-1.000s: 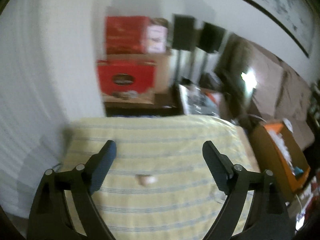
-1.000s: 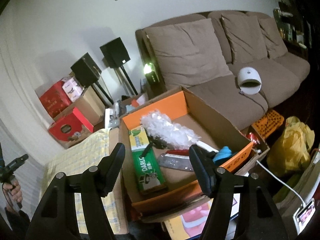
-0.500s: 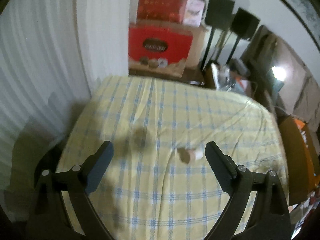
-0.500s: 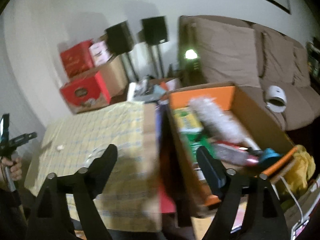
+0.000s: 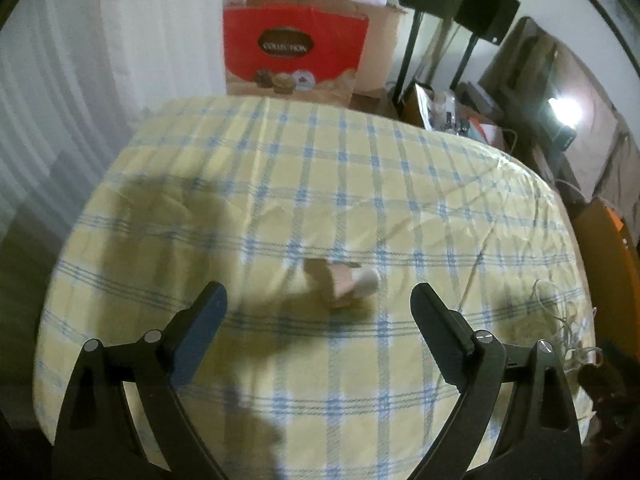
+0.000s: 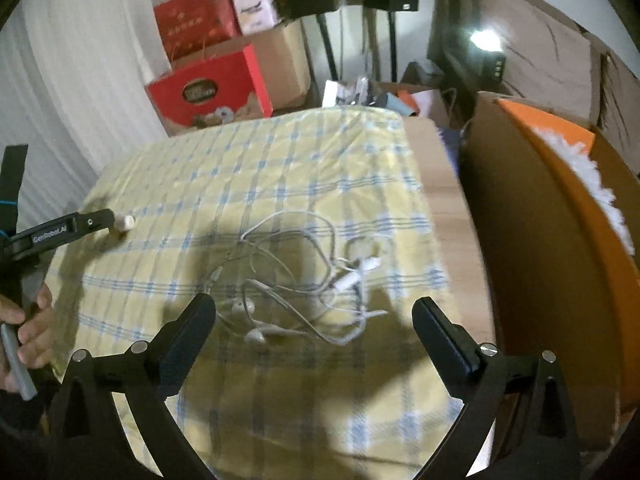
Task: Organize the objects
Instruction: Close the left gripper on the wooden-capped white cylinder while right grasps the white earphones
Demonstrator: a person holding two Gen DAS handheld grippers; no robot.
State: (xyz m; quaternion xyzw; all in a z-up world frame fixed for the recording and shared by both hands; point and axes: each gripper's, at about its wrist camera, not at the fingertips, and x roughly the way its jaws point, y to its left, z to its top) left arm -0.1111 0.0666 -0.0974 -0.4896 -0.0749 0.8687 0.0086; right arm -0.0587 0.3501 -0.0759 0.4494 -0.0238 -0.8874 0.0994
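Both grippers are over the yellow checked cloth [image 5: 344, 184] right now. Left gripper [image 5: 318, 306] first: jaws spread wide, nothing between the pads, and they hover above a small pale cylinder [image 5: 354, 286], pinkish and white, blurred, lying on the cloth just ahead at about twelve o'clock from my fingertips. I cannot tell what that little thing is. Its shadow falls to nine o'clock of it.

Right gripper [image 6: 314, 316] now: jaws opening, nearly full width, empty. A tangle of white wired earphones [image 6: 304, 284] lies on the cloth at twelve o'clock, the two earbuds [image 6: 250, 320] nearest my left finger [image 6: 192, 328], the cable loops spreading away toward one o'clock. No pad touches the cable.

From the right wrist view I see my own left hand [image 6: 28, 328] at nine o'clock, gripping the handle, its finger reaching toward the same small cylinder [image 6: 126, 222] at ten o'clock.

At three o'clock of the right gripper stands an open cardboard box [image 6: 532, 240] with an orange lining and something white and fluffy inside. Red gift boxes [image 6: 212, 88] sit beyond the cloth at eleven o'clock, against the white wall.
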